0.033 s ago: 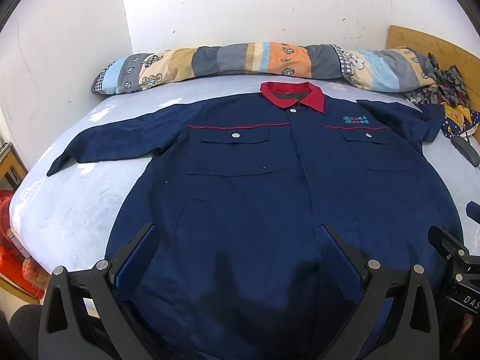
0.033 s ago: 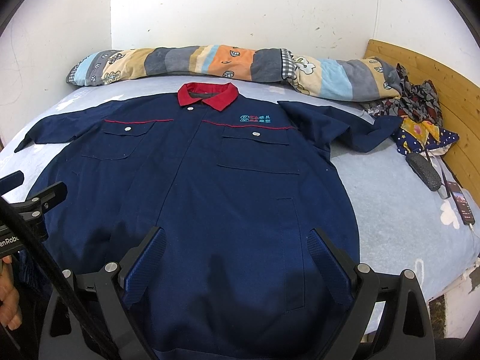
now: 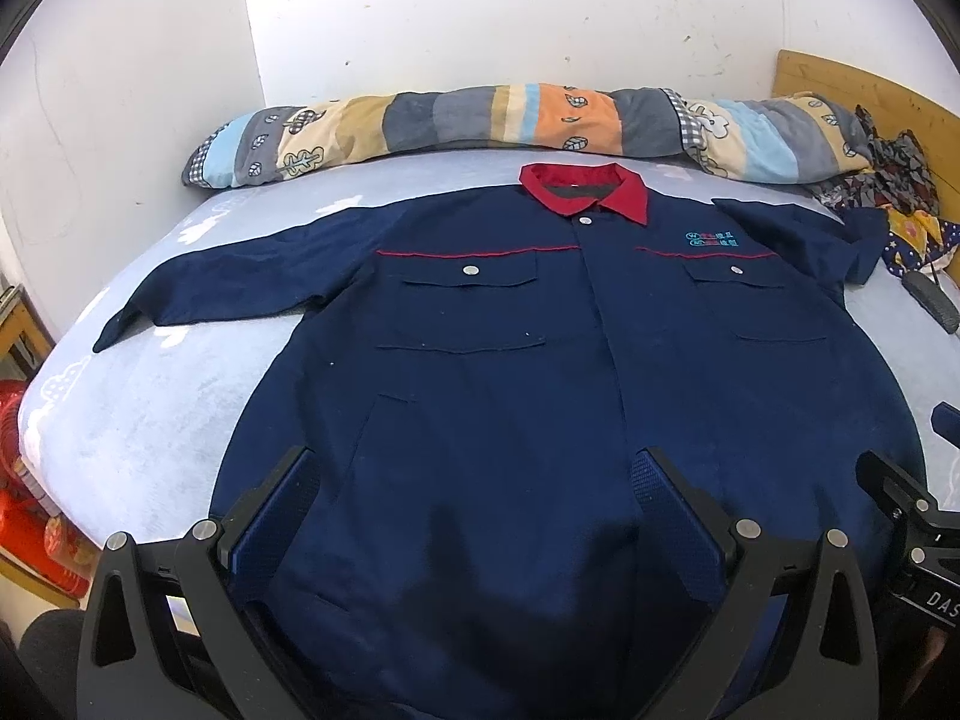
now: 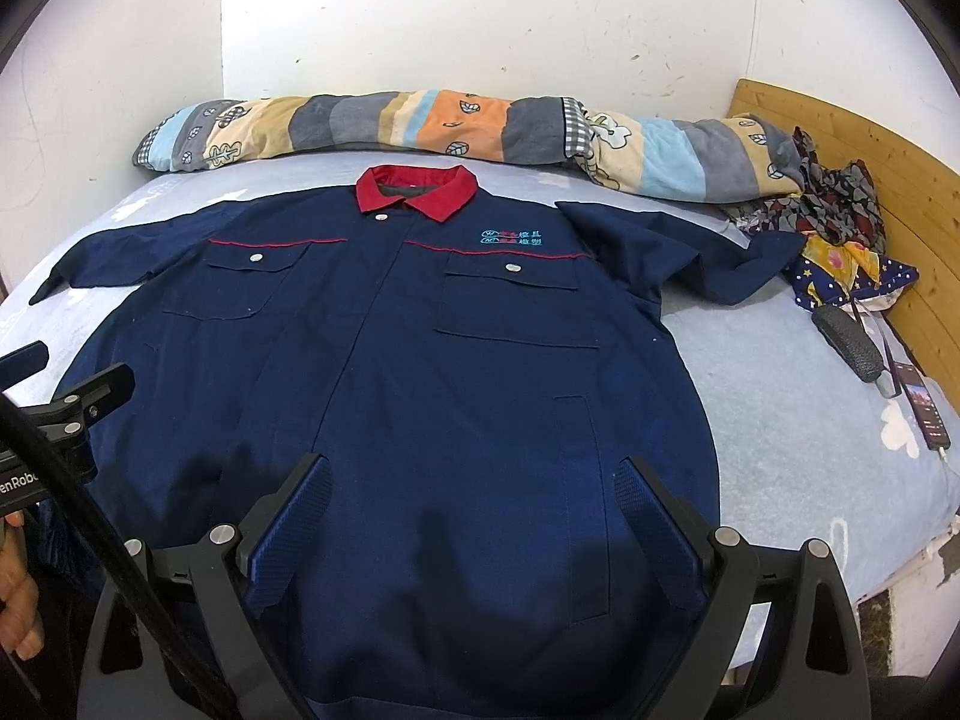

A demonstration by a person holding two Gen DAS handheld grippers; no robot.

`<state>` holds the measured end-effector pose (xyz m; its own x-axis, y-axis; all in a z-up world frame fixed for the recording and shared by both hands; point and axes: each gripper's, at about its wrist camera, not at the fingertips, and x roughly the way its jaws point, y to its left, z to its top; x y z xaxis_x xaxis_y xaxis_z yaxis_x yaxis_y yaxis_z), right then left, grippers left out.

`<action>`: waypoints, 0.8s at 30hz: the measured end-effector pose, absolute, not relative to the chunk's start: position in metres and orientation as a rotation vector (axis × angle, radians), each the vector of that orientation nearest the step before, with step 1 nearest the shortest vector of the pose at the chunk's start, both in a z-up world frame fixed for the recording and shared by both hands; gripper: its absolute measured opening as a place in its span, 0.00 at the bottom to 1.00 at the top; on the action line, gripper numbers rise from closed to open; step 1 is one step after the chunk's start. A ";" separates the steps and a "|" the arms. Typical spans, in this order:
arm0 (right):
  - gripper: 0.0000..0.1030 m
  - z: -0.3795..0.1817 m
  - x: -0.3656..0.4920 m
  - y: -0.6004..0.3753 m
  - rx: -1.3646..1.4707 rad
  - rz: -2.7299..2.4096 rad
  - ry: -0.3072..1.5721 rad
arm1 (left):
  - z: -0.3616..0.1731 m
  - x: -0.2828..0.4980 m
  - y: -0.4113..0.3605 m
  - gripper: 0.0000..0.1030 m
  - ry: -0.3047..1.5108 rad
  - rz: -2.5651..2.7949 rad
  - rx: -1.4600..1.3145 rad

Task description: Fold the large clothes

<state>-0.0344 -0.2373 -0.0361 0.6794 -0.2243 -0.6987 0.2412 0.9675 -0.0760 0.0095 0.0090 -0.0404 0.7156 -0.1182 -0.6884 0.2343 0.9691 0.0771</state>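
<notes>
A navy work jacket [image 3: 540, 372] with a red collar [image 3: 585, 189] lies flat, front up, on a pale blue bed; it also shows in the right wrist view [image 4: 420, 372]. Its left sleeve [image 3: 240, 282] stretches out sideways. Its right sleeve [image 4: 690, 252] lies partly crumpled. My left gripper [image 3: 474, 480] is open and empty above the jacket's lower hem. My right gripper [image 4: 474, 486] is open and empty above the hem, a little to the right. Each gripper's edge shows in the other's view.
A striped patchwork bolster [image 3: 510, 120] lies along the wall at the back. Patterned clothes [image 4: 840, 228] are heaped by the wooden headboard [image 4: 870, 144] on the right. A dark case [image 4: 849, 342] and a phone [image 4: 927, 411] lie near the bed's right edge. Red items [image 3: 24, 510] sit beyond the left edge.
</notes>
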 end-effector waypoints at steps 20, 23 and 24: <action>0.95 -0.034 -0.034 -0.245 0.072 -0.252 0.792 | -0.040 0.008 0.010 1.00 0.749 -0.197 0.165; 0.95 -0.030 -0.035 -0.251 0.098 -0.251 0.786 | -0.040 0.008 0.010 1.00 0.750 -0.199 0.166; 0.95 -0.028 -0.035 -0.254 0.104 -0.248 0.785 | -0.040 0.008 0.011 1.00 0.751 -0.196 0.169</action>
